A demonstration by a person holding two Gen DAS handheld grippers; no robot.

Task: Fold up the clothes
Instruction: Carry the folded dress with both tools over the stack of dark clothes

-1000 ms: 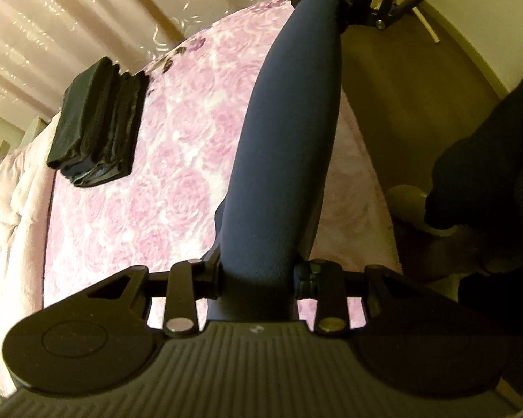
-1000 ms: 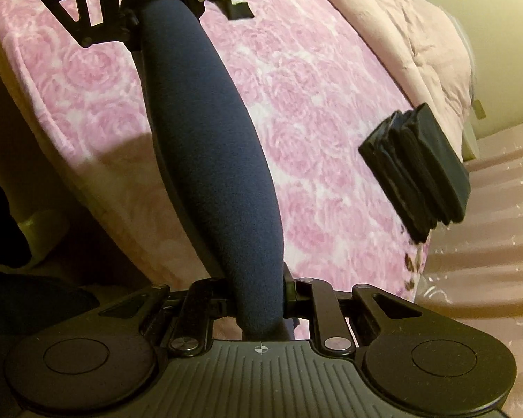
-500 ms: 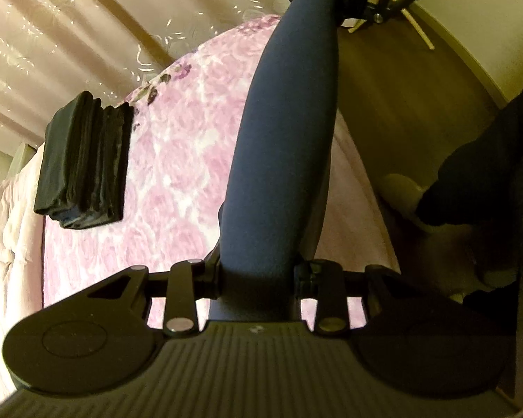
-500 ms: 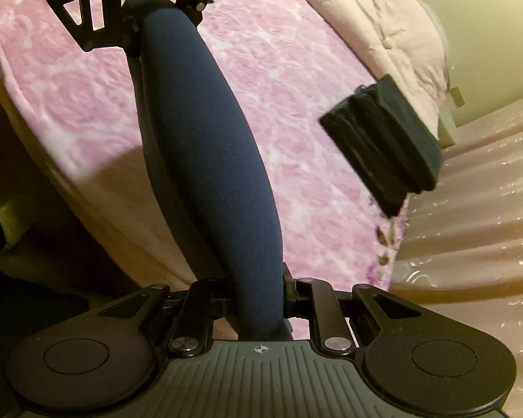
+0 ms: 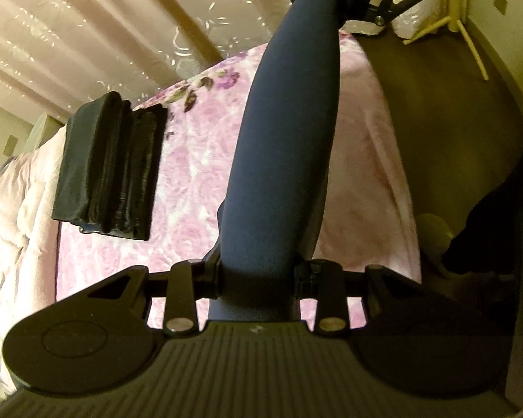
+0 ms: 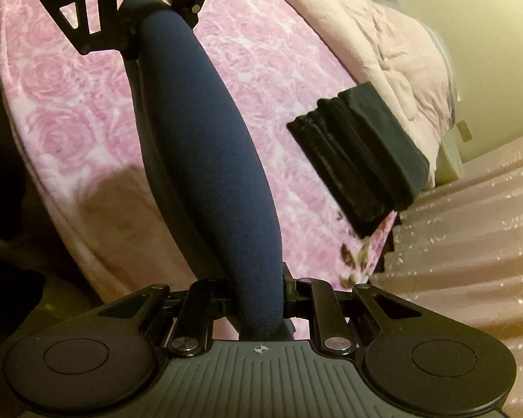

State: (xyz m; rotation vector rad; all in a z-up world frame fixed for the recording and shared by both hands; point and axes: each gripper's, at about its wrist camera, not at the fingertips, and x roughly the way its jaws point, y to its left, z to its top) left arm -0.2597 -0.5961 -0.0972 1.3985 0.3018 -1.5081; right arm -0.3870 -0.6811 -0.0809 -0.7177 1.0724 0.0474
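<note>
Navy garment (image 5: 282,160) stretched taut between both grippers above the pink rose bedspread (image 5: 191,188), likely to straighten it for a fold. Left gripper (image 5: 258,275) clamped on one end, right gripper (image 6: 258,299) clamped on the other. Long axis from gripper to gripper, along the bed's near edge. Folded dark stack (image 5: 111,170) resting farther in on the bedspread, toward the curtain.

Navy garment (image 5: 282,146) – pink rose-print bedspread (image 5: 191,174) – black folded stack (image 5: 108,167), pale pink duvet (image 6: 383,45).
</note>
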